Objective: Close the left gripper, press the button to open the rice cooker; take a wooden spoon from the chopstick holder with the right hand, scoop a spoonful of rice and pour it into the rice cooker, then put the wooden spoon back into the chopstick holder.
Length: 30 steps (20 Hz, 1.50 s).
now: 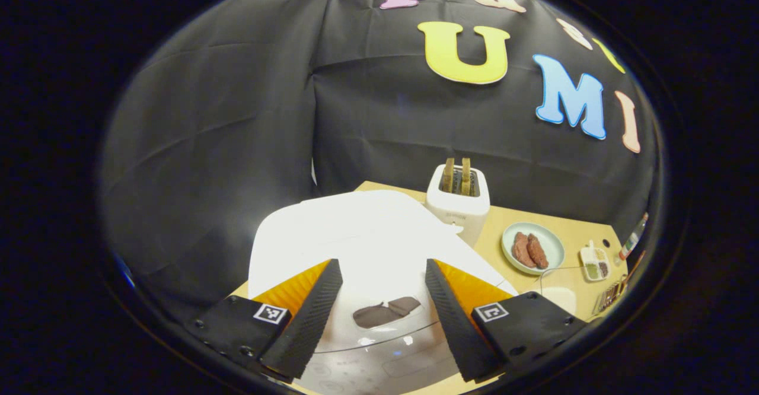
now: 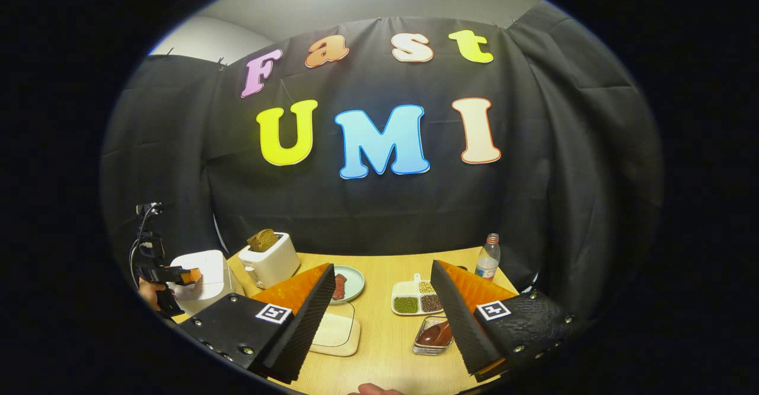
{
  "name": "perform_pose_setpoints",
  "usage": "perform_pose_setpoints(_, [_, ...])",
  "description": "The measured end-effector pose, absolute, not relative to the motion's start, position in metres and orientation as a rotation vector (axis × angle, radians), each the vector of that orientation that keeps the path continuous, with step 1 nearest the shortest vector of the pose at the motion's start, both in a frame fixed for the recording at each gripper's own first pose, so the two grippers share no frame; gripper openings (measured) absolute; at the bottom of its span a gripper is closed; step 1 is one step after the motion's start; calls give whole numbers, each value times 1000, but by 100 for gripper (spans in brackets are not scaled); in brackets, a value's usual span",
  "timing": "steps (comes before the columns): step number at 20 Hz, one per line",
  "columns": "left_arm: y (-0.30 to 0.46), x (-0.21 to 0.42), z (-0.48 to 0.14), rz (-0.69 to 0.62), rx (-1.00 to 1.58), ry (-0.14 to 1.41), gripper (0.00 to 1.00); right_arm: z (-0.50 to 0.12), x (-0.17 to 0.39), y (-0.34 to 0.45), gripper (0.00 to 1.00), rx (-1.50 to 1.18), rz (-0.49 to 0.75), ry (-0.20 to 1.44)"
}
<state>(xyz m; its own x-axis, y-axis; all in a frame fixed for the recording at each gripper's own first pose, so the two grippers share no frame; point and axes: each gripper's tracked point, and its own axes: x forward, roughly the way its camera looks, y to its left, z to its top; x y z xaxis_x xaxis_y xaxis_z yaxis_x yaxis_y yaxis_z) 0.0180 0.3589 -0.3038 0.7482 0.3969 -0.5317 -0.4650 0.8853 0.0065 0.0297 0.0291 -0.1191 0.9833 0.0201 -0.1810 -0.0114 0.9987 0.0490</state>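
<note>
The white rice cooker (image 1: 367, 235) lies just below my left gripper (image 1: 382, 264), its lid down and a dark button (image 1: 385, 313) on its front between the open fingers, which hold nothing. In the right gripper view the same cooker (image 2: 204, 276) stands at the table's far left, with the left gripper (image 2: 188, 276) over it in a hand (image 2: 148, 293). My right gripper (image 2: 382, 266) hovers open above the table. A wooden spoon (image 2: 436, 333) lies in a metal holder (image 2: 422, 347) close to its right finger. A divided dish (image 2: 417, 298) of grains sits behind the holder.
A white toaster (image 2: 270, 258) with toast stands behind the cooker. A plate of meat (image 2: 350, 283), a pale board (image 2: 335, 331) and a plastic bottle (image 2: 487, 258) share the wooden table (image 2: 385, 347). A fingertip (image 2: 370, 389) shows at the near edge.
</note>
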Motion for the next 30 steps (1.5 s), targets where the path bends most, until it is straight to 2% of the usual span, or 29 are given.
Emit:
perform_pose_setpoints(1, [358, 18, -302, 457, -136, 547, 97, -117, 28, 29, 93, 43, 18, 176])
perform_pose_setpoints(2, [355, 13, -296, 455, -146, 538, 98, -112, 28, 29, 98, 36, 18, 166])
perform_pose_setpoints(5, [329, 21, -243, 392, -117, 402, 97, -107, 29, 25, 98, 19, 16, 153])
perform_pose_setpoints(11, [239, 39, -67, 261, -11, 107, 96, -70, 33, 15, 98, 46, -30, 88])
perform_pose_setpoints(14, [178, 42, -8, 173, -32, 13, 97, -33, 31, 17, 98, 56, -44, 35])
perform_pose_setpoints(17, [122, 38, 14, 81, -76, -7, 97, -2, 31, 23, 98, 41, -25, -9])
perform_pose_setpoints(20, [94, 31, 48, 58, -37, -73, 98, 7, 30, 18, 97, 36, -45, 5])
perform_pose_setpoints(21, [90, 32, 50, 61, -9, -74, 96, 10, 30, 20, 98, 43, -44, 0])
perform_pose_setpoints(23, [75, 30, 45, 37, -29, -54, 98, 14, 28, 19, 98, 46, -47, -10])
perform_pose_setpoints(24, [68, 29, 41, 20, -71, -45, 95, 14, 27, 18, 98, 41, -52, -12])
perform_pose_setpoints(25, [69, 27, 40, 23, -101, -40, 98, 13, 26, 18, 97, 38, -52, -10])
perform_pose_setpoints(30, [86, 25, 38, 54, -89, -20, 97, 11, 24, 24, 98, 34, -44, -1])
